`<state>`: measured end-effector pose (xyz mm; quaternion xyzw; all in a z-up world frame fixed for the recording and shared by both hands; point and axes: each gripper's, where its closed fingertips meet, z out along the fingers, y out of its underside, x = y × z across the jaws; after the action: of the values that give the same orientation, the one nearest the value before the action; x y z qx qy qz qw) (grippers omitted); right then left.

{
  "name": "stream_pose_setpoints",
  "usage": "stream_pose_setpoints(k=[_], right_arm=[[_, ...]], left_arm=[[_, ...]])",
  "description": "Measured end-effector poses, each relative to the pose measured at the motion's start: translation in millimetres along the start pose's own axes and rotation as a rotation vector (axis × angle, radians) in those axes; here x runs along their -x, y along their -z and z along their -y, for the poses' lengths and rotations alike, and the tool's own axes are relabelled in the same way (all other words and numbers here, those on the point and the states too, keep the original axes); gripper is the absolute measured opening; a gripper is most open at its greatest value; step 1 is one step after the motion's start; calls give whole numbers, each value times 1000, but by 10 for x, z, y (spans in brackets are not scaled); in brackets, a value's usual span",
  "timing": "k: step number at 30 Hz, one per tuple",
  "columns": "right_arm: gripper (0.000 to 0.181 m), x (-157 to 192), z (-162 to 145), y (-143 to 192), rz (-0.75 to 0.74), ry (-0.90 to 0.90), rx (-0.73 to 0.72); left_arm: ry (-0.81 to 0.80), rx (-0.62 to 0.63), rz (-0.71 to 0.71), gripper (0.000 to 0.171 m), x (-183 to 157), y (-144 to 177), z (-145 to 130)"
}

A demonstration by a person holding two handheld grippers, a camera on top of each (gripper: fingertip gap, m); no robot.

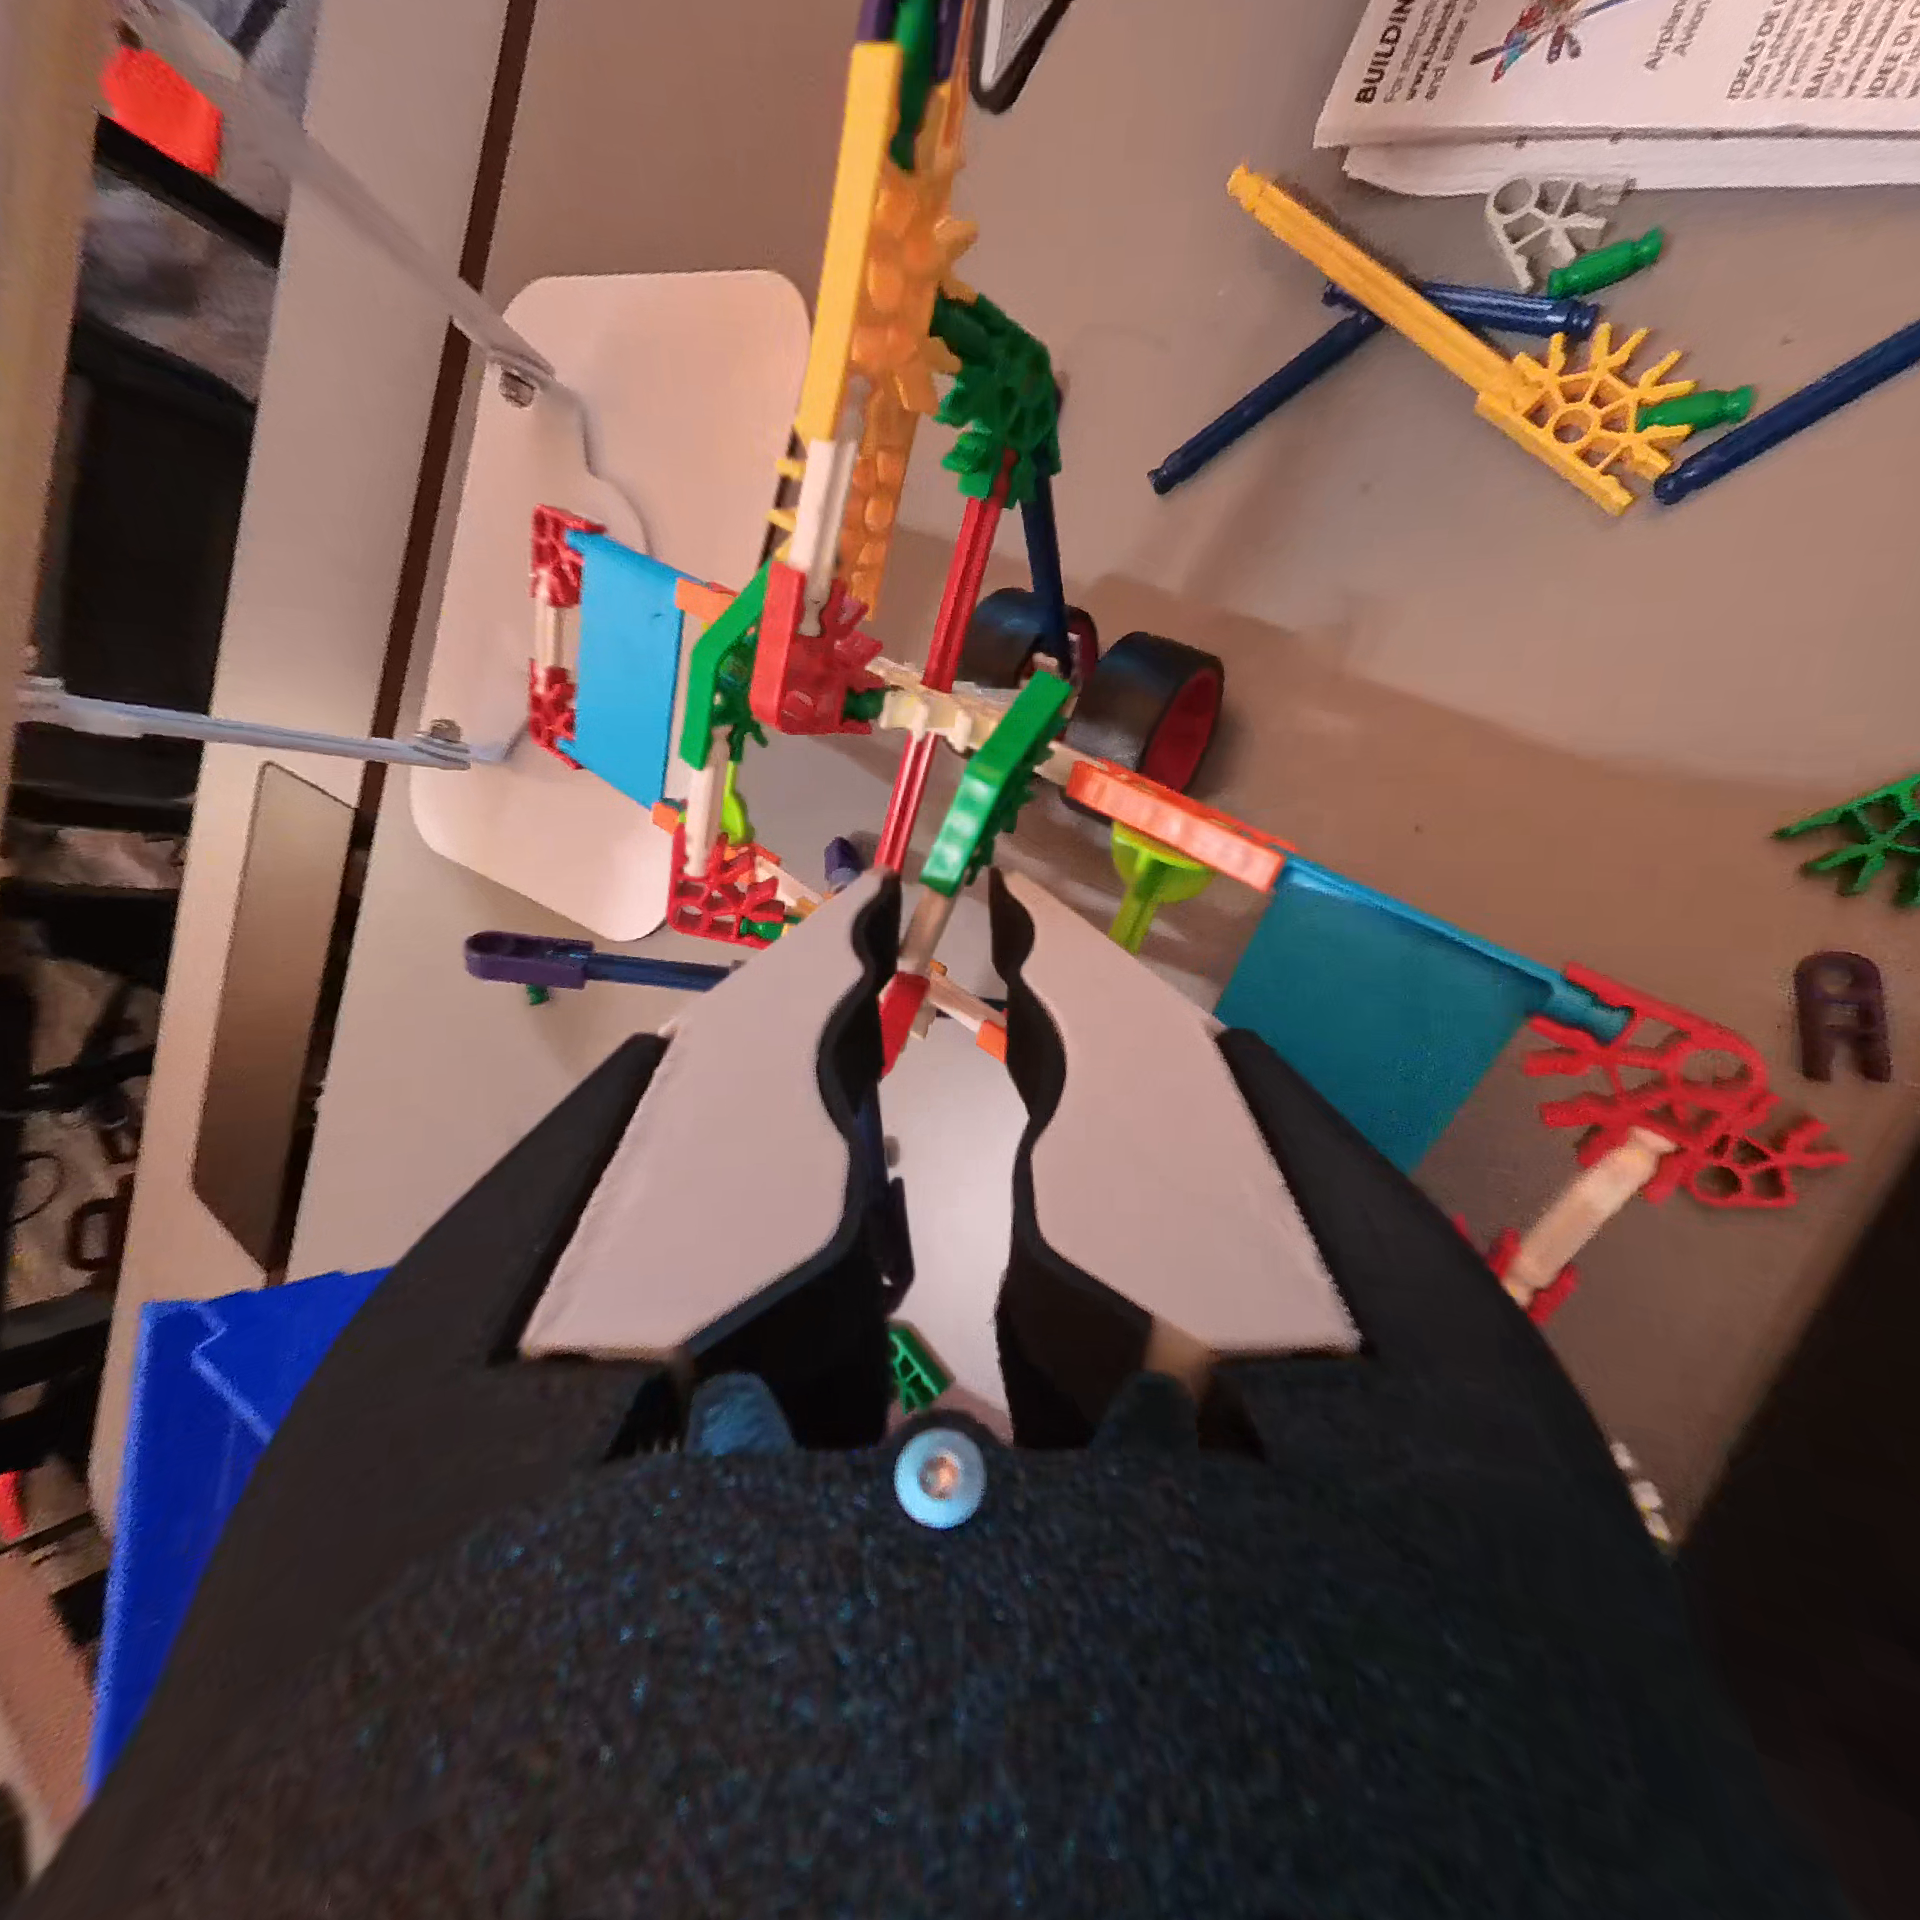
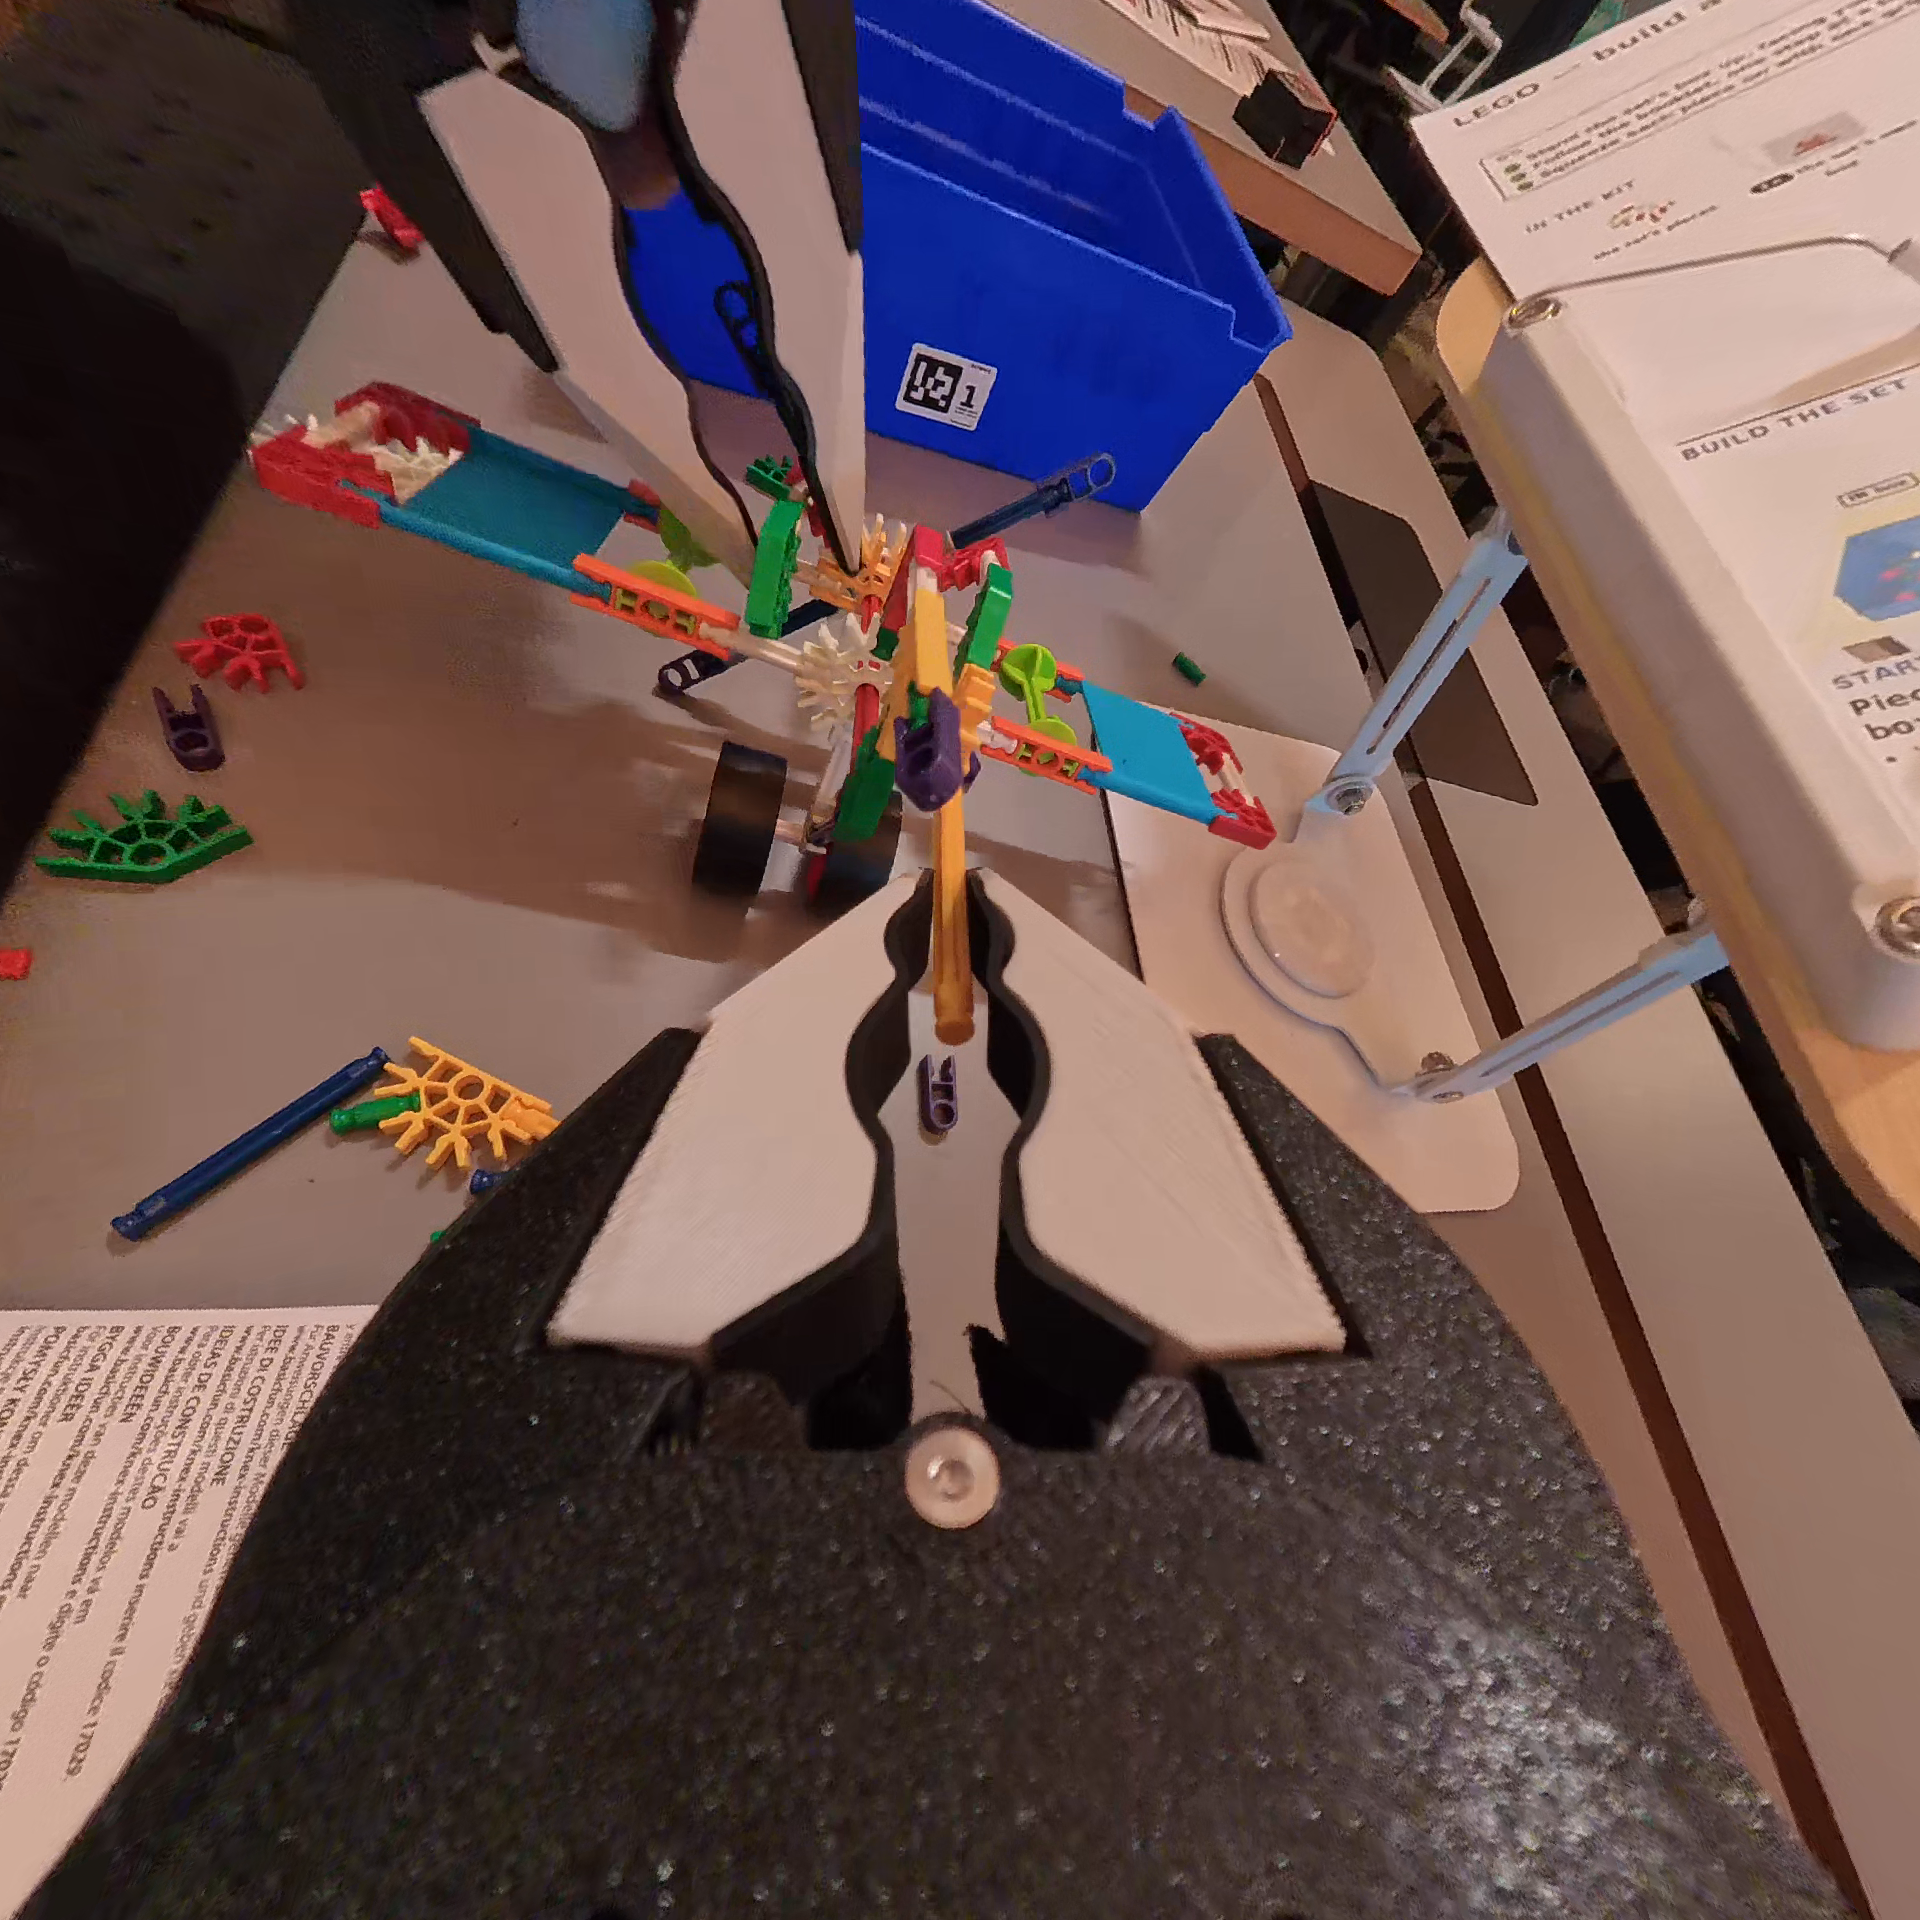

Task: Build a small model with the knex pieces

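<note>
Right gripper (image 2: 945,883): jaws clenched on a yellow rod (image 2: 951,914) that sticks out of the toy plane (image 2: 883,665), rod end lying between the fingers. Under it on the desk (image 2: 468,935), a small purple clip (image 2: 937,1091). Just beyond, the plane standing on black wheels (image 2: 740,821), blue wings to both sides. Left gripper (image 1: 940,883): jaws a little apart, around a thin grey-red rod (image 1: 920,940) of the plane; real contact not clear. Farther back, a blue bin (image 2: 1049,301). Loose pieces scattered near: a yellow connector (image 2: 462,1103), a green connector (image 2: 140,840).
</note>
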<state>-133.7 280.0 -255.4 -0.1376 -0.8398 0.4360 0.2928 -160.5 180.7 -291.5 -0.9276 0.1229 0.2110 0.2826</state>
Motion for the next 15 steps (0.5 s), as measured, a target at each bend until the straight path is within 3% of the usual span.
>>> stream_pose_setpoints(k=[7,15], right_arm=[[8,-187,-26,-48,-58,39,69],[9,-383,-169,-87,-122,11,103]], left_arm=[[-42,-16,-108,5,-27,-46,20],[-45,-35,-251,3,-47,-59,70]])
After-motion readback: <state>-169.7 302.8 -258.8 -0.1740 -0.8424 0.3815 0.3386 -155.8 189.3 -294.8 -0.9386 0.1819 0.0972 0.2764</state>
